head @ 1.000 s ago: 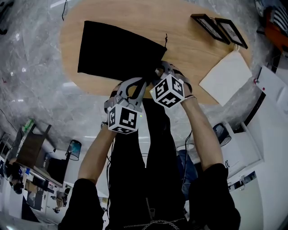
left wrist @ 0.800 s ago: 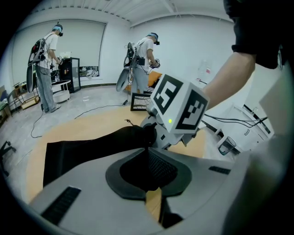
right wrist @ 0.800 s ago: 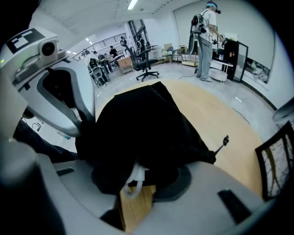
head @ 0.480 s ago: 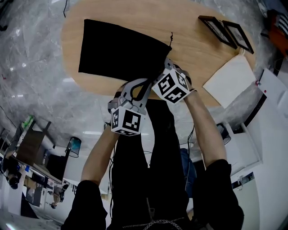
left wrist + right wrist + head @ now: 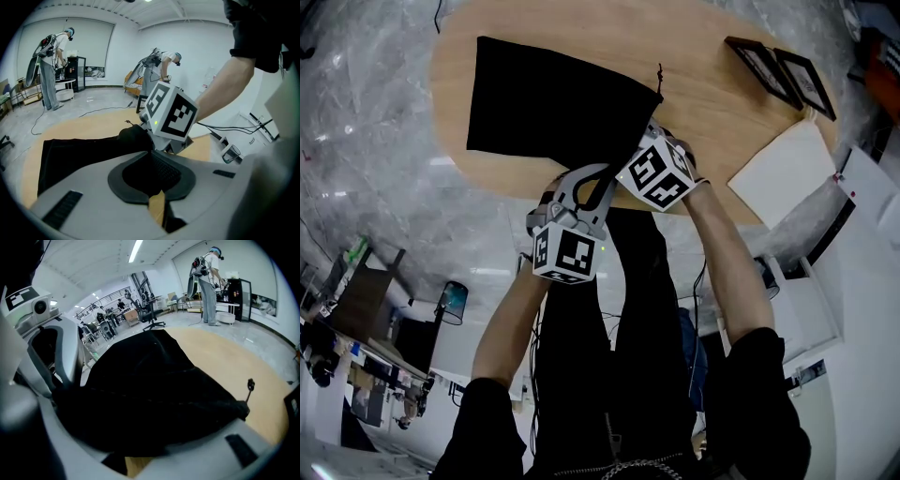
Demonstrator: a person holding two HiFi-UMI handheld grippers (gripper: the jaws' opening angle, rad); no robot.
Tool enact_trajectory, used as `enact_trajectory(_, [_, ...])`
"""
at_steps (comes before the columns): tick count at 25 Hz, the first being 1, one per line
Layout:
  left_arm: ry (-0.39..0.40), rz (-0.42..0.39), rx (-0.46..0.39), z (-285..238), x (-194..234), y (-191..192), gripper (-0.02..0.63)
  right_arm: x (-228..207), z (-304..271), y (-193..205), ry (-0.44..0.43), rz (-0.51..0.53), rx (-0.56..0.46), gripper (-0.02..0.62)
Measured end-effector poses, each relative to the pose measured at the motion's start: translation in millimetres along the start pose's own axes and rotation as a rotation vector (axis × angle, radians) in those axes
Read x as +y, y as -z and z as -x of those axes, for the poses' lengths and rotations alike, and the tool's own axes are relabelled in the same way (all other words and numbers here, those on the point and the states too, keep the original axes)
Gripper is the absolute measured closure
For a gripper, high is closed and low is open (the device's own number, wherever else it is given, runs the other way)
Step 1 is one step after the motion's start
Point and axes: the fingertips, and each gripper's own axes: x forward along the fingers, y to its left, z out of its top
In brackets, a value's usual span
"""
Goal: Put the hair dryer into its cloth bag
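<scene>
While left gripper (image 5: 152, 180) pinches the cloth bag (image 5: 553, 103), right gripper's (image 5: 145, 441) widening jaws clasp it.

Black cloth bag (image 5: 553, 98), tan wood table (image 5: 703, 94), white fabric (image 5: 787, 173)

I'm in an open lab hall: glossy grey floor (image 5: 91, 101), white ceiling strip lights (image 5: 137, 250), black swivel office chairs (image 5: 153, 317), people wearing backpack rigs (image 5: 50, 61).
</scene>
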Motion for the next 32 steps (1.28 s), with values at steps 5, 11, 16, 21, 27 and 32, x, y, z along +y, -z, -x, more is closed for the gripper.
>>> enact_trajectory(5, [-0.004,0.002,0.002,-2,6,0,0.58,-6,2,-1,-0.009,-0.14,-0.059,0.399])
enact_trajectory(11, [0.0,-0.009,0.004,-3,7,-5,0.58,-9,29,6,0.051,-0.194,-0.091,0.391])
enact_trajectory(16, [0.003,-0.016,0.021,-10,3,-12,0.578,-16,62,32,0.144,-0.315,-0.111,0.419])
enact_trajectory(21, [-0.01,-0.049,0.09,-28,3,-8,0.578,-32,105,59,0.283,-0.53,-0.178,0.473])
enact_trajectory(27, [0.029,-0.002,0.257,-49,-7,13,0.548,-14,162,77,0.419,-0.622,-0.225,0.584])
enact_trajectory(32, [0.057,0.057,0.291,-44,-18,14,0.446,12,198,77,0.476,-0.67,-0.207,0.586])
